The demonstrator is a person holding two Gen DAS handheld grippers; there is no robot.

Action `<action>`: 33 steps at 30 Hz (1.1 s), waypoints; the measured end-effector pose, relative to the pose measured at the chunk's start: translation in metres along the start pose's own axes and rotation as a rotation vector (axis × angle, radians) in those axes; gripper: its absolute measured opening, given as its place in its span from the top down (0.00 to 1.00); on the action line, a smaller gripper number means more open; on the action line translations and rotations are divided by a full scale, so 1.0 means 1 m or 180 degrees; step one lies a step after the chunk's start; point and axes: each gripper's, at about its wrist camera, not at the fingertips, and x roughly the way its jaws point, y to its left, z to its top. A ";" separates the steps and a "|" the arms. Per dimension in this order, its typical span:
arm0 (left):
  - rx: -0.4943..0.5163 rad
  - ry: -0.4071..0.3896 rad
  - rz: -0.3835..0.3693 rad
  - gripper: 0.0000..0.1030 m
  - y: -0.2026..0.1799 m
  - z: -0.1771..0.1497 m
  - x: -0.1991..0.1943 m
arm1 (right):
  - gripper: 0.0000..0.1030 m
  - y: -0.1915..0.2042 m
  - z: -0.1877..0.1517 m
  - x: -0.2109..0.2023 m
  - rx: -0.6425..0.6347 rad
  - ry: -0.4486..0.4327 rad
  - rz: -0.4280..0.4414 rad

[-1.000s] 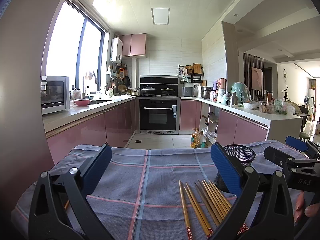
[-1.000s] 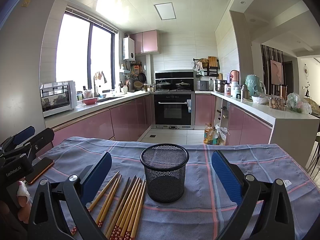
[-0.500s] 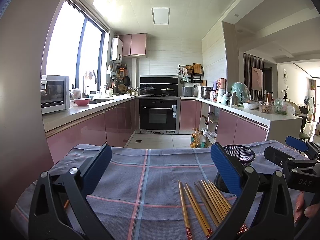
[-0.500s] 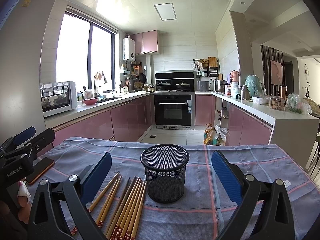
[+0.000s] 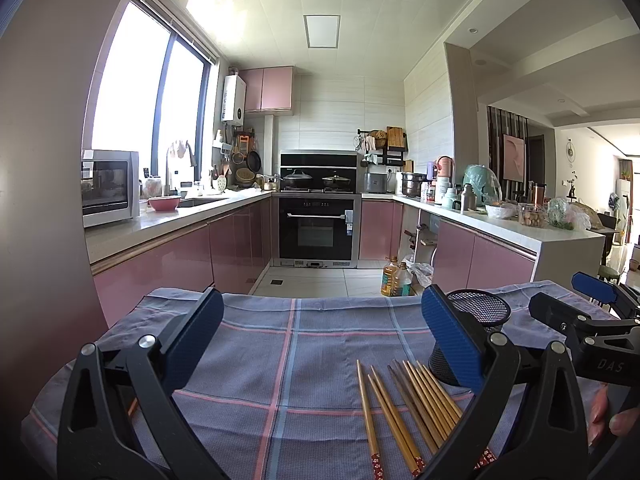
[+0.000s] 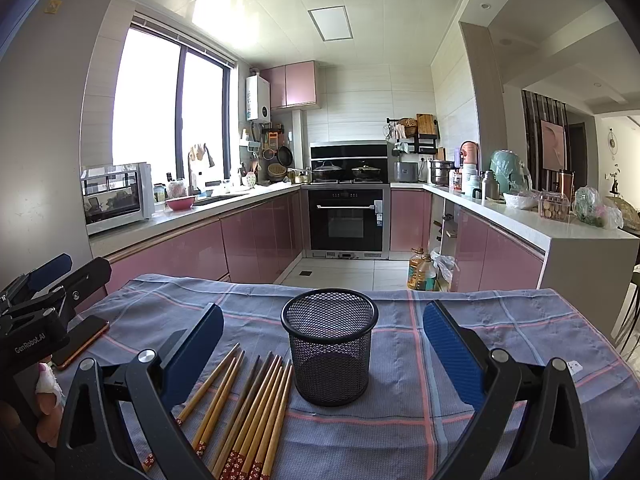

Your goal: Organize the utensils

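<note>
On the near table lies a blue-grey checked cloth [image 6: 400, 440] with pink and pale blue lines, wrinkled toward its far edge. A black wire-mesh cup [image 6: 329, 346] stands upright on it, empty as far as the mesh shows. Just left of the cup, a bundle of wooden chopsticks [image 6: 244, 404] lies flat in a loose fan, red patterned ends toward the near edge, tips pointing toward the cup; the rightmost sticks lie very close to its base, though contact cannot be made out. An orange-edged phone [image 6: 82, 340] rests flat on the cloth at the far left.

Both claws hang above the cloth with nothing between their blue pads. The right gripper [image 6: 322, 344] has its jaws spread wide, the cup framed in the gap. The left gripper [image 5: 322, 332] is likewise spread wide over bare cloth, with the chopsticks [image 5: 404, 404] and the cup [image 5: 474, 336] off to its right, partly behind its right finger [image 5: 450, 340].

Beyond the table is a U-shaped kitchen with glossy pink cabinets [image 6: 256, 240] and pale worktops. A built-in black oven [image 6: 346, 220] sits in the far wall under a hob with two lidded pans. A large window [image 6: 168, 108] lights the left side, with a microwave [image 6: 116, 196] and a pink bowl [image 6: 181, 202] on the counter beneath. Oil bottles [image 6: 420, 272] stand on the tiled floor at right.
</note>
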 end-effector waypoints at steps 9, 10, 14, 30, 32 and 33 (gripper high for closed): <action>-0.0003 0.0001 0.0001 0.05 0.000 0.000 0.000 | 0.06 0.000 0.000 0.000 -0.0002 -0.0005 -0.0001; -0.0004 0.0002 -0.0002 0.05 0.000 0.000 0.000 | 0.06 0.000 0.001 0.000 -0.0003 -0.0006 -0.0001; -0.0004 0.0003 -0.0002 0.05 0.000 0.000 0.000 | 0.06 0.000 0.000 0.000 -0.0006 -0.0003 -0.0002; -0.0008 -0.0001 -0.0001 0.05 -0.001 0.001 -0.001 | 0.06 0.002 0.002 -0.001 -0.0013 -0.0012 0.0007; -0.0011 -0.0002 -0.0003 0.05 -0.001 0.001 -0.001 | 0.06 0.002 0.002 0.000 -0.0014 -0.0009 0.0007; -0.0011 -0.0001 -0.0003 0.05 -0.001 0.001 -0.001 | 0.06 0.002 0.002 0.000 -0.0016 -0.0012 0.0006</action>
